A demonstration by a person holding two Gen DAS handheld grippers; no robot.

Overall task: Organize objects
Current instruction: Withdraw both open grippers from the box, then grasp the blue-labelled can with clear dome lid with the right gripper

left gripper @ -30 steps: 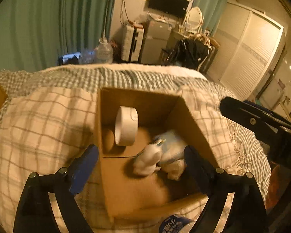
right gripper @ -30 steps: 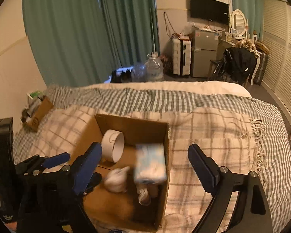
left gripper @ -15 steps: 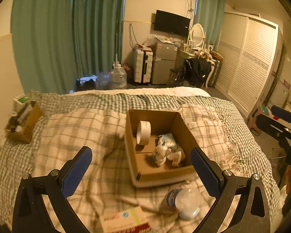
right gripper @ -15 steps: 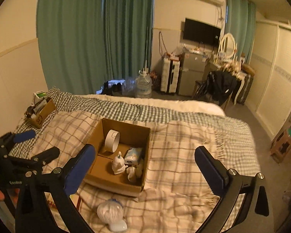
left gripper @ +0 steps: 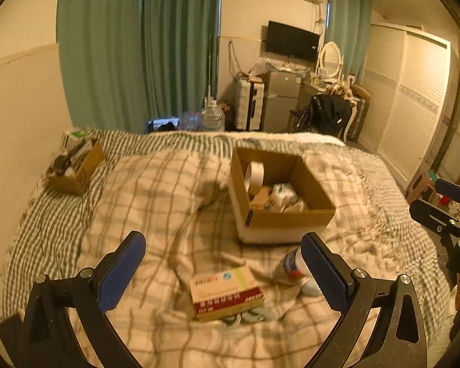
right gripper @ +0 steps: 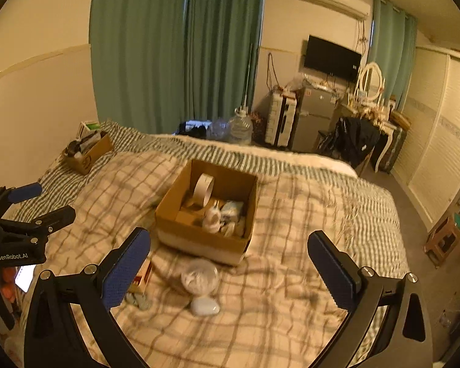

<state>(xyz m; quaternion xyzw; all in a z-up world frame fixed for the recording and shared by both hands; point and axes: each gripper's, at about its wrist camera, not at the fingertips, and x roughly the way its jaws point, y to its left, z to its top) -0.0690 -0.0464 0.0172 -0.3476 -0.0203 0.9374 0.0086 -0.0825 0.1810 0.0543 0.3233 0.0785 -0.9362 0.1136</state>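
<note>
An open cardboard box (left gripper: 286, 219) (right gripper: 199, 239) sits on the plaid bed cover. It holds a roll of white tape (left gripper: 254, 174) (right gripper: 204, 187), a tissue pack (right gripper: 232, 208) and small white items (right gripper: 212, 219). In front of it lie a red and white carton (left gripper: 227, 291), a white bottle on its side (left gripper: 294, 268) (right gripper: 201, 280) and a blister pack (left gripper: 248, 317). My left gripper (left gripper: 222, 271) is open and empty above the carton. My right gripper (right gripper: 230, 268) is open and empty, back from the box.
A second cardboard box (left gripper: 76, 168) (right gripper: 87, 153) with clutter stands at the bed's far left by the wall. Beyond the bed are green curtains, water jugs (right gripper: 240, 128), a suitcase, a dresser and a wardrobe (left gripper: 414, 107). A stool (right gripper: 443, 240) stands on the floor at right.
Both grippers have pulled up and back from the box, and the tissue pack now lies in it. The carton and bottle on the cover have come into view.
</note>
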